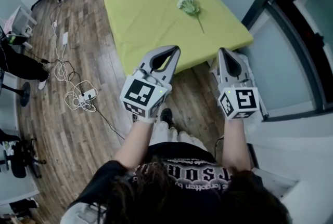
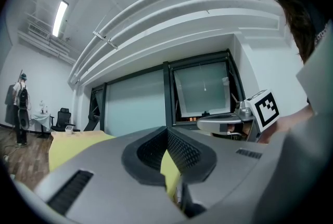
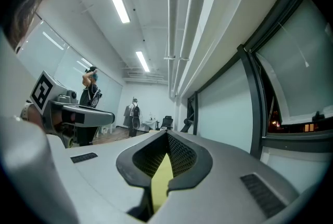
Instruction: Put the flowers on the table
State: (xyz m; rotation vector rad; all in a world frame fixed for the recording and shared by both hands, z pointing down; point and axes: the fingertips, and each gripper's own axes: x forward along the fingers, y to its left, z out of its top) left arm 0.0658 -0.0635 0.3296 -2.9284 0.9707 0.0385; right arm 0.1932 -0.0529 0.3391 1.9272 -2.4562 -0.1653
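- Lying on the table [image 1: 140,20], the flowers [image 1: 188,3] rest toward its right edge, blossoms at the far end and stem pointing back at the near right corner.
- The left gripper [image 1: 173,50] and right gripper [image 1: 222,52] hover at the near edge, jaws together, holding nothing.
- The right gripper is nearer the stem end.
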